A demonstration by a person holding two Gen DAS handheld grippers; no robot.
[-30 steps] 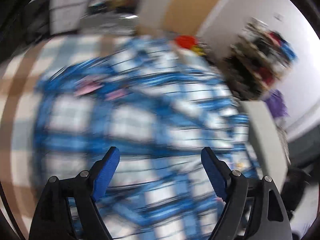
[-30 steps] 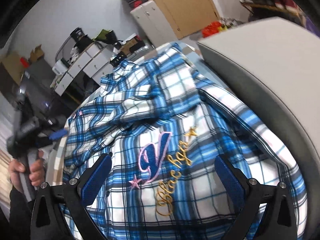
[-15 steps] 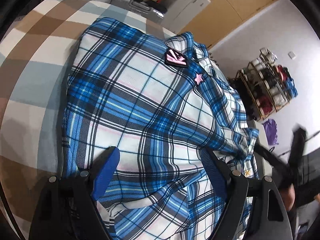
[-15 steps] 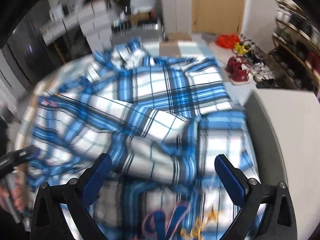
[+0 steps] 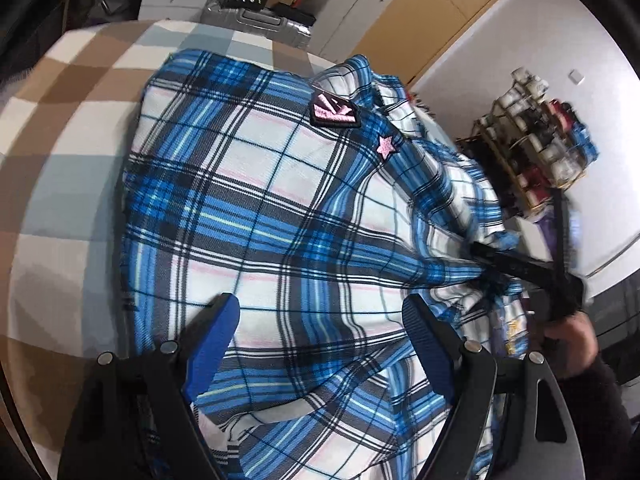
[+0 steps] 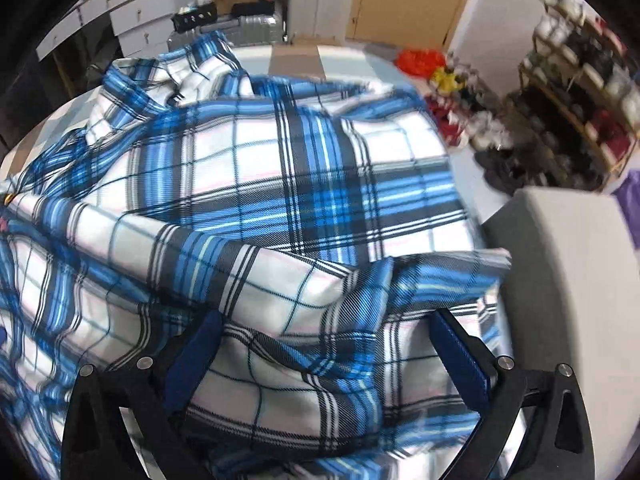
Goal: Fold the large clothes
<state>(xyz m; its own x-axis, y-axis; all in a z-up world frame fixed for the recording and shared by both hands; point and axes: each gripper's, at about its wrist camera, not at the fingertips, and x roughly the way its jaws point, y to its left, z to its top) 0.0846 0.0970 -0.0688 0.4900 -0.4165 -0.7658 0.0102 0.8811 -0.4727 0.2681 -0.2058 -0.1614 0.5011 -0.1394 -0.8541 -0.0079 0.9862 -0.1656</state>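
A large blue, white and black plaid shirt (image 5: 280,208) lies spread on a checked brown, grey and white cloth (image 5: 72,128). It has a pink patch (image 5: 334,110) and a pink star (image 5: 386,146). My left gripper (image 5: 320,328) is open, low over the shirt's near part. In the right wrist view the shirt (image 6: 280,184) is rumpled, with a folded sleeve across it. My right gripper (image 6: 326,356) is open and the sleeve fabric lies between its blue fingers (image 6: 460,356). The right gripper also shows in the left wrist view (image 5: 532,272), at the shirt's right edge.
A grey block (image 6: 568,280) stands at the right of the shirt. A shoe rack (image 6: 576,92) stands against the white wall. White drawers (image 6: 132,20), a suitcase (image 5: 256,22) and a wooden door (image 6: 400,0) are behind the table. Red and yellow items (image 6: 424,60) lie on the floor.
The left gripper swung over the shirt and has moved lower and closer to it. The right gripper has moved from the embroidered front down onto the folded sleeve. Both stay open.
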